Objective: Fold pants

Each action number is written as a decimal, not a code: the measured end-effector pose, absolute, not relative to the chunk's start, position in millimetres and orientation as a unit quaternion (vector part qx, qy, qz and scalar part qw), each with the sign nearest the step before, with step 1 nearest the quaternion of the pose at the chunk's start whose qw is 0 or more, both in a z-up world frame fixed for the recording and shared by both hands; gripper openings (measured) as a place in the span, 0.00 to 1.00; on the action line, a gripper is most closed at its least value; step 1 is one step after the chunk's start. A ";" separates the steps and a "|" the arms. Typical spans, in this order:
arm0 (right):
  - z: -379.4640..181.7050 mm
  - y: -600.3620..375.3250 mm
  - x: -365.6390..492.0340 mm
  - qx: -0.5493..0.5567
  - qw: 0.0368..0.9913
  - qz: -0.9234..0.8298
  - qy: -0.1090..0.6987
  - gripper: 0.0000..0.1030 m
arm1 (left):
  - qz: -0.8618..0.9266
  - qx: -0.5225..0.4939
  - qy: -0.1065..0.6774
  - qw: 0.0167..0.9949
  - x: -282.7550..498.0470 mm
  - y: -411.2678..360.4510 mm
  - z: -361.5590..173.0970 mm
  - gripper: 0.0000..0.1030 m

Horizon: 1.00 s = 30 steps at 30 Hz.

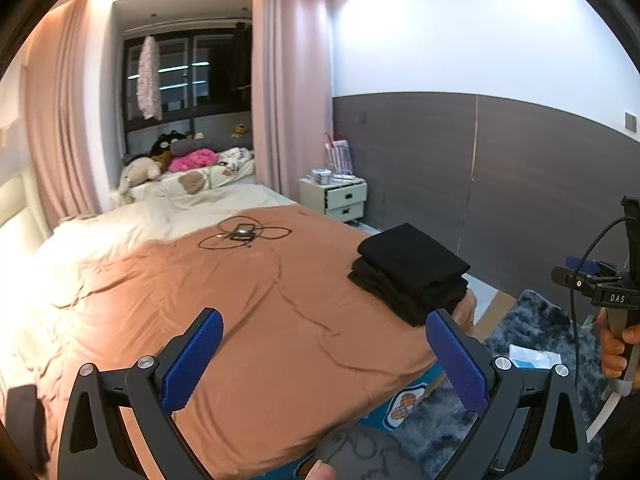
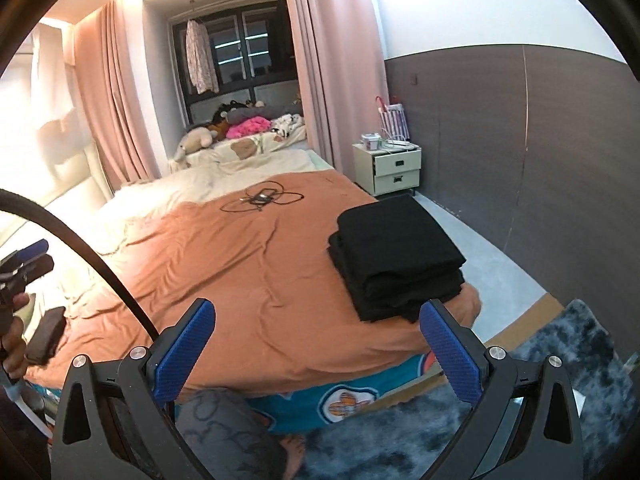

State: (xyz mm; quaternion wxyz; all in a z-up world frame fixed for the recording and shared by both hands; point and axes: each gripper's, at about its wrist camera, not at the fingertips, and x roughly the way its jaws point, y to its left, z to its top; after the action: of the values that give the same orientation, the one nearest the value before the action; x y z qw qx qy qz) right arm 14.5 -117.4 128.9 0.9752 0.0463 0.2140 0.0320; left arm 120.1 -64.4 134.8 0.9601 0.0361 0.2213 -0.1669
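Since both claws hang empty above the near edge of the bed [image 1: 280, 340], the folding looks finished or between items rather than under way.

Going from the left: in the right wrist view a small dark object [image 2: 46, 336] lies on the bed's left side, too unclear to name. Near it a hand [image 2: 14, 344] holds the left claw's handle. The left claw [image 1: 324, 356] has its blue pads [image 1: 192, 360] spread wide, with nothing between them but the orange sheet below. Farther back, near the middle of the bed, a looped black cable [image 1: 244, 234] lies around a small device.

To the right, the black pants [image 2: 394, 256] sit as a neat stack of folded layers on the bed's right corner, close to the edge. The right claw [image 2: 318, 350] is likewise wide open and holds nothing; its right pad appears just in front of the stack without touching it. Beyond the bed stands a pale nightstand [image 2: 394, 170], and a grey shaggy rug [image 2: 560, 360] covers the floor.

No unfolded garment shows on the sheet. My judgement is that the next move is either to fetch another pair and spread it flat on the open sheet, or to square up the stack, which sits near enough to the edge to slip if nudged.
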 end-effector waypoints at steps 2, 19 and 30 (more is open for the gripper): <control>122.9 -117.1 6.8 0.056 0.975 0.054 0.208 1.00 | -0.156 0.032 0.218 0.963 104.2 -52.9 131.6 1.00; 60.4 -91.6 -41.3 0.043 0.976 0.055 0.206 1.00 | -0.099 0.002 0.228 0.969 25.8 -5.4 83.8 1.00; 41.8 -55.9 -65.1 0.013 0.977 0.057 0.205 1.00 | -0.062 -0.014 0.235 0.970 -5.3 5.5 50.8 1.00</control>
State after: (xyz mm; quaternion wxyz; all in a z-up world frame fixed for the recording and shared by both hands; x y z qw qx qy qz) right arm -65.1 -55.9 41.8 0.9771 0.0127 0.2048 0.0566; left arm -5.3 5.5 50.8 0.9698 -0.0143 0.2352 -0.0623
